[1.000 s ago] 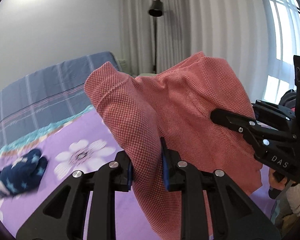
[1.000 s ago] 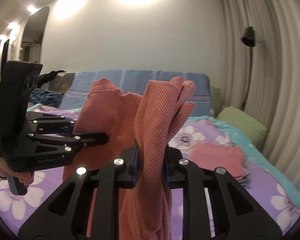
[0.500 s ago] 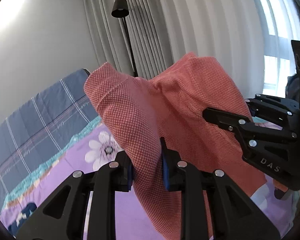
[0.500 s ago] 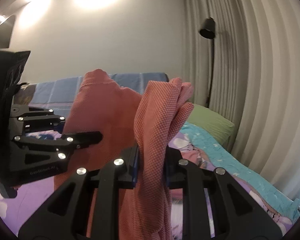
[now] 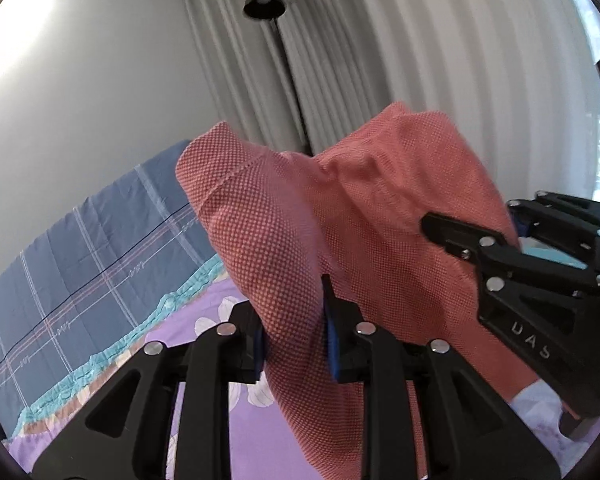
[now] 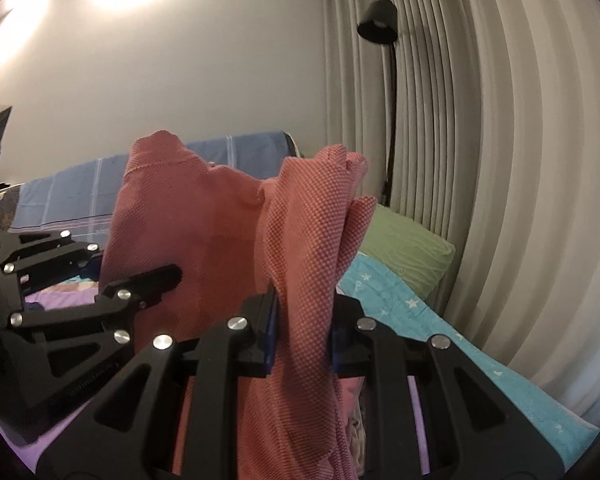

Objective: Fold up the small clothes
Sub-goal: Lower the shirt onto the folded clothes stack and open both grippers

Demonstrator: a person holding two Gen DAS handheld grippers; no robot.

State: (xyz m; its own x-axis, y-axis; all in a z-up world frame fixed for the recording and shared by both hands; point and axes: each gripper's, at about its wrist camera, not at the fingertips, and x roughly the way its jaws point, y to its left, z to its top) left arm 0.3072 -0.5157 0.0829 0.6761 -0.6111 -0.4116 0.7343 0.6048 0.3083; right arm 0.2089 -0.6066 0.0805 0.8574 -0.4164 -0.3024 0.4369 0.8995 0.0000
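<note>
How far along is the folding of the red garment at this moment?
Done: the red garment is picked up, lifted above the purple floral bedspread. In hand: the left hand-held gripper and the right hand-held gripper each pinch a bunch of it. Left: it hangs crumpled, with no neat fold visible.

Bed (image 5: 256,432): purple floral sheet, beneath both grippers. Blue plaid quilt (image 5: 80,264) ahead-left of the left gripper (image 5: 292,344). Green pillow (image 6: 408,248) and teal starred blanket (image 6: 432,320), right of the right gripper (image 6: 302,336).
</note>
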